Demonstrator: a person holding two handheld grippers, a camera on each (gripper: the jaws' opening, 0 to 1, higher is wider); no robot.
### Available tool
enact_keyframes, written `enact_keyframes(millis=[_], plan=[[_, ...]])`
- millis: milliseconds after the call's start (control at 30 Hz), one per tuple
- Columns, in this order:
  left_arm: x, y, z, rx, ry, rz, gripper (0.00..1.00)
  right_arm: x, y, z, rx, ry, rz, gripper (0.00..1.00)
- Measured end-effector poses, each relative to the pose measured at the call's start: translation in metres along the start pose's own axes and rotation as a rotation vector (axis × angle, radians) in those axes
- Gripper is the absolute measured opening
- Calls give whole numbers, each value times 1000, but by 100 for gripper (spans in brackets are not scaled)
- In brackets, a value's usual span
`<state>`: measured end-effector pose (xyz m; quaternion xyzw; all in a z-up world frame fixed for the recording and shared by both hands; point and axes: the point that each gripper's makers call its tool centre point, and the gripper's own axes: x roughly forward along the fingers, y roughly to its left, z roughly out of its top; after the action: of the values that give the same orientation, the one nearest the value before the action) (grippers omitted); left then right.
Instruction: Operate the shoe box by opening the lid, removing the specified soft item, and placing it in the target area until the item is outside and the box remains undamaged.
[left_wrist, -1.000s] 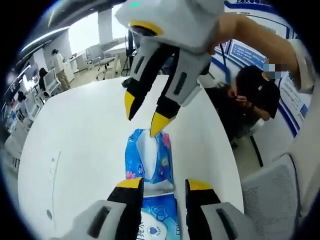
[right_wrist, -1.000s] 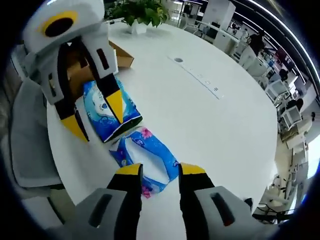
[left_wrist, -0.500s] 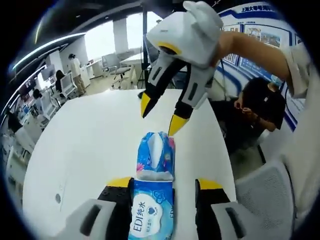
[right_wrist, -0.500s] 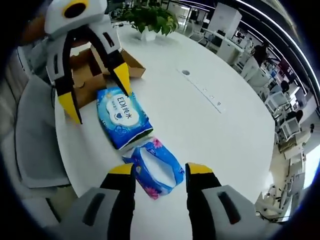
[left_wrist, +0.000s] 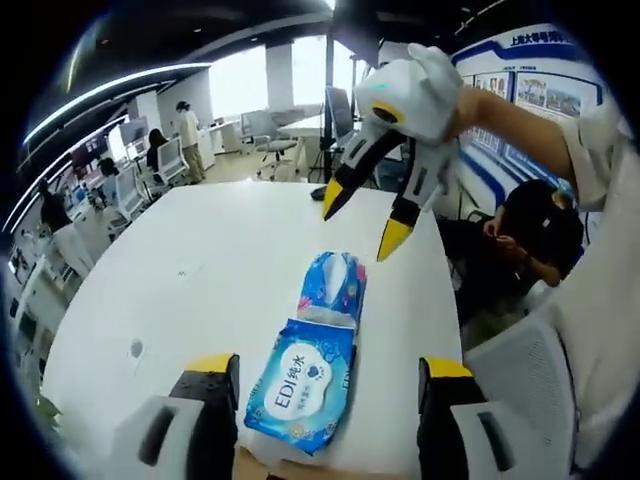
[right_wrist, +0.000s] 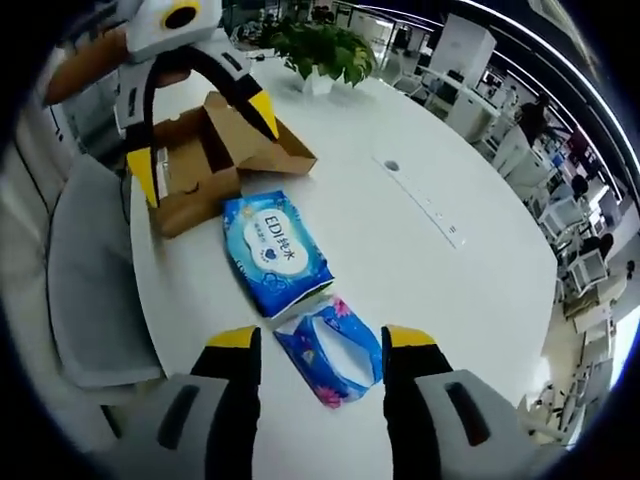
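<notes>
Wipes pack (right_wrist: 276, 252) touching tissue pack (right_wrist: 331, 347) near table edge (right_wrist: 140, 270), both tongs apart, box (right_wrist: 205, 160) open.

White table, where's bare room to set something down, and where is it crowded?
The white table is bare beyond the wipes pack and tissue pack, toward the potted plant. It is crowded at the near edge around the shoe box.

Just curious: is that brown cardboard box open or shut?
Open: the shoe box has its lid flap raised, showing its inside.

White table (right_wrist: 420, 270) carries box (right_wrist: 215, 160), two tissue packs (right_wrist: 275, 250).
</notes>
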<state>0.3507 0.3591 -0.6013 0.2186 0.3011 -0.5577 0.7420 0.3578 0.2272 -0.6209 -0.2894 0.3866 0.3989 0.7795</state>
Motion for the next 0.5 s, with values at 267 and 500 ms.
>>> enact_keyframes(millis=[267,500], plan=[[-34,2,-23,-27,-23,35,84,-1,24,22,-38,-22,45,47],[-66,9,-42,-73,-58,79,87,3,42,41,-74,-36,81,48]])
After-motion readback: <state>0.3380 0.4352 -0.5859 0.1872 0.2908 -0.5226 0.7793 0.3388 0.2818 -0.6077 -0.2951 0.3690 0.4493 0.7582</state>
